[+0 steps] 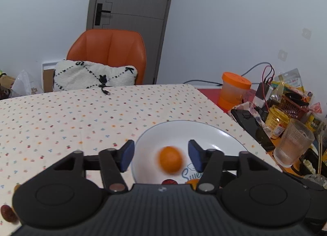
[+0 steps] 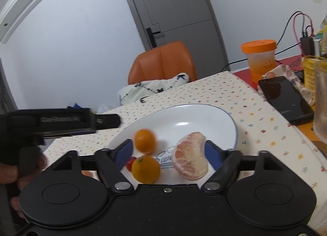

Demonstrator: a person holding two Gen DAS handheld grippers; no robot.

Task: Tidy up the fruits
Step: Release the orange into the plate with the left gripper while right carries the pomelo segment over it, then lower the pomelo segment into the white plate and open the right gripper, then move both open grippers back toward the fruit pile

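A white plate (image 1: 184,131) lies on the flowered tablecloth. My left gripper (image 1: 161,155) hangs open above it, and a small orange (image 1: 170,160), blurred by motion, shows between its blue pads without touching them. A red fruit (image 1: 169,182) and a second orange (image 1: 193,183) peek out at the plate's near edge. In the right wrist view the plate (image 2: 184,117) holds the blurred orange (image 2: 145,141), another orange (image 2: 145,168), a red fruit (image 2: 129,163) and a peeled citrus half (image 2: 190,155). My right gripper (image 2: 168,153) is open just over them. The left gripper (image 2: 106,121) hovers at left.
A dark red fruit (image 1: 8,213) lies on the cloth at lower left. To the right stand an orange-lidded cup (image 1: 235,91), a black phone (image 1: 253,129), a ribbed glass (image 1: 294,144) and snack packets (image 1: 290,101). An orange chair (image 1: 108,52) with a pillow sits behind the table.
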